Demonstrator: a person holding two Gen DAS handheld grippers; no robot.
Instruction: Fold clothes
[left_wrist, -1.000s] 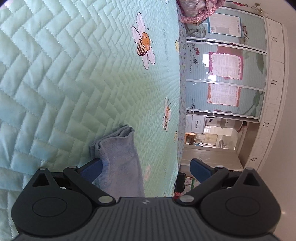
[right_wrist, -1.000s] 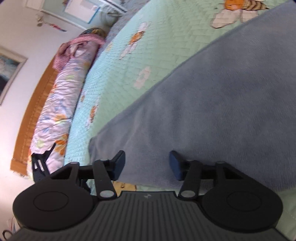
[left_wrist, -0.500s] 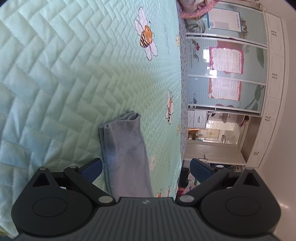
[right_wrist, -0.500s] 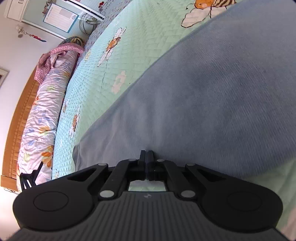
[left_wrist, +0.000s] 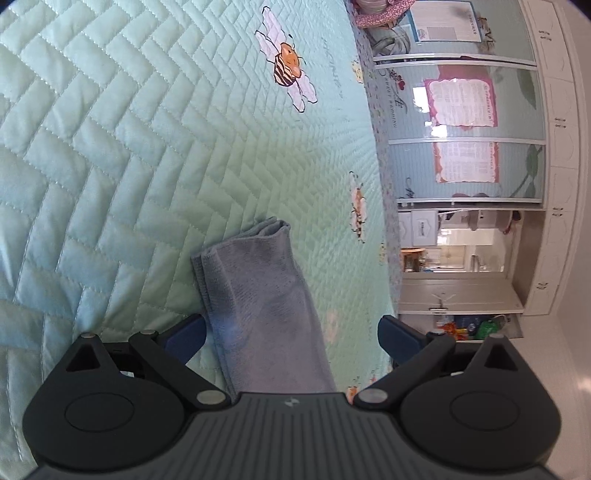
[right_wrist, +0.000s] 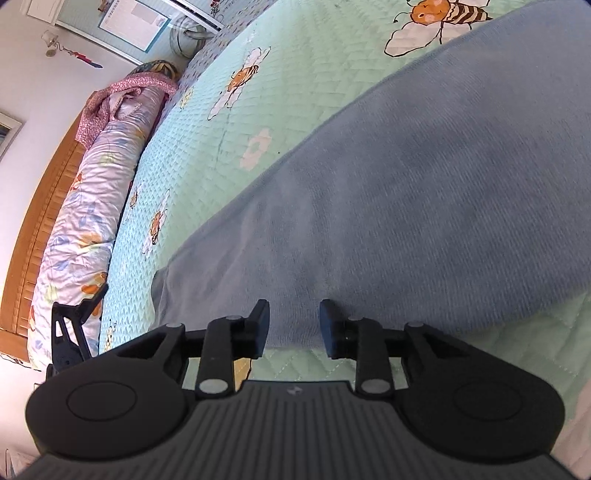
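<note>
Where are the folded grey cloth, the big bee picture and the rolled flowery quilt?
folded grey cloth (left_wrist: 258, 295), left wrist view, middle of its top layer
bee picture (left_wrist: 286, 70), left wrist view, striped body
flowery quilt (right_wrist: 85, 206), right wrist view, middle of roll

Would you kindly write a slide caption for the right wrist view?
Right gripper opening over the near edge of a grey-blue cloth on a bee-print quilt.
</note>
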